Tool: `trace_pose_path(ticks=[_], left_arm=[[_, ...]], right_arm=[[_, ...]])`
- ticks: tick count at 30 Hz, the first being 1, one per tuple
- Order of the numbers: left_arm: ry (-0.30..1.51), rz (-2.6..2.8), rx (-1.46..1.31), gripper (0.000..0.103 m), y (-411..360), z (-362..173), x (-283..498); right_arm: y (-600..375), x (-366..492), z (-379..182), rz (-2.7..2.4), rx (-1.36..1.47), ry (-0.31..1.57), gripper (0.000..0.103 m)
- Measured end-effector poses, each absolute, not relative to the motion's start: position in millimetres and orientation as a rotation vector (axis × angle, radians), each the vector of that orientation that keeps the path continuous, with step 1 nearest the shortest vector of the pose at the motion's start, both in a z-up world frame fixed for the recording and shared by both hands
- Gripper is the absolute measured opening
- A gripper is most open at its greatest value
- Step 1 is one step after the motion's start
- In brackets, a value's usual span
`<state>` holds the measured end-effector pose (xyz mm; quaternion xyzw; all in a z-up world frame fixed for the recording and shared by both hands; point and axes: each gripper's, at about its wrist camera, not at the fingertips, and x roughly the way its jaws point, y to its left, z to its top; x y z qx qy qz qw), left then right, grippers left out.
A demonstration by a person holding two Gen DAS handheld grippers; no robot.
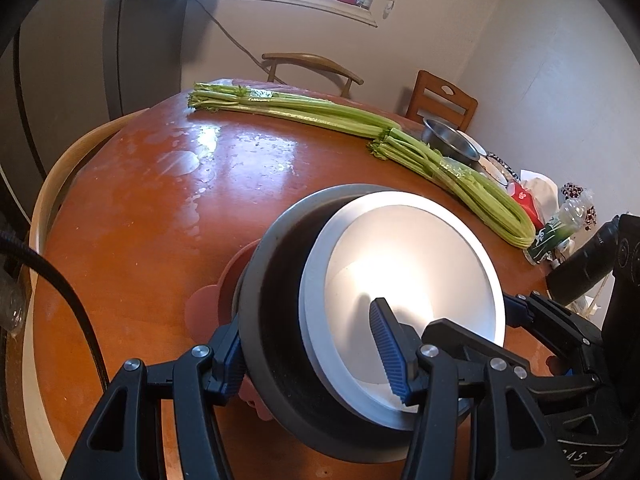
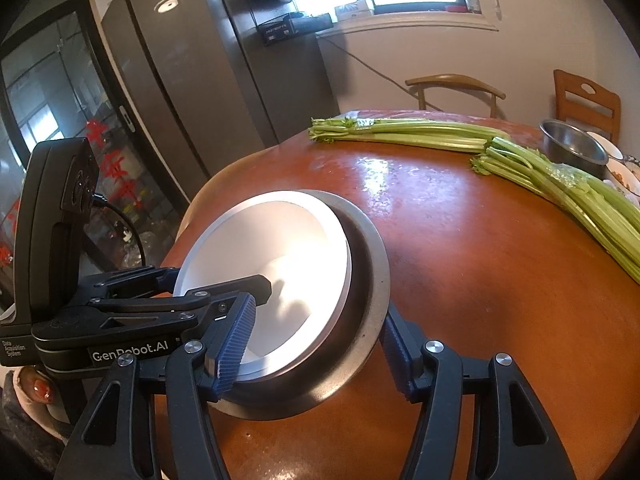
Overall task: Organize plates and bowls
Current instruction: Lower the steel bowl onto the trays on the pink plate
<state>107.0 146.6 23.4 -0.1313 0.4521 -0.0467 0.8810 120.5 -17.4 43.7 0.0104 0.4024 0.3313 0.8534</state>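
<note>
A white bowl (image 1: 416, 272) sits nested in a dark grey bowl (image 1: 272, 312), both over a pink plate (image 1: 208, 304) on the brown round table (image 1: 160, 200). My left gripper (image 1: 312, 352) straddles the near rims of both bowls, one finger inside the white bowl, one outside the grey bowl. My right gripper (image 2: 316, 348) straddles the same stack, white bowl (image 2: 280, 248) inside grey bowl (image 2: 372, 280), from the opposite side. Both grippers are closed on the rims.
Two celery bunches (image 1: 304, 110) (image 2: 560, 184) lie across the far table. A steel bowl (image 2: 572, 148), dishes and packets sit at the far right. Chairs (image 1: 312, 66) stand behind the table, a fridge (image 2: 192, 80) to the left.
</note>
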Motion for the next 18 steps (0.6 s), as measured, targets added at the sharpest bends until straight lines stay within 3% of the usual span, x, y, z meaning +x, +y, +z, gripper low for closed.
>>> trace_pose_path(ticks=[18], left_arm=[[0.988,-0.071,-0.255,0.056,147.7,0.2,129.3]], right_arm=[[-15.2,139.9,20.3,0.699,0.045,0.914,0.063]])
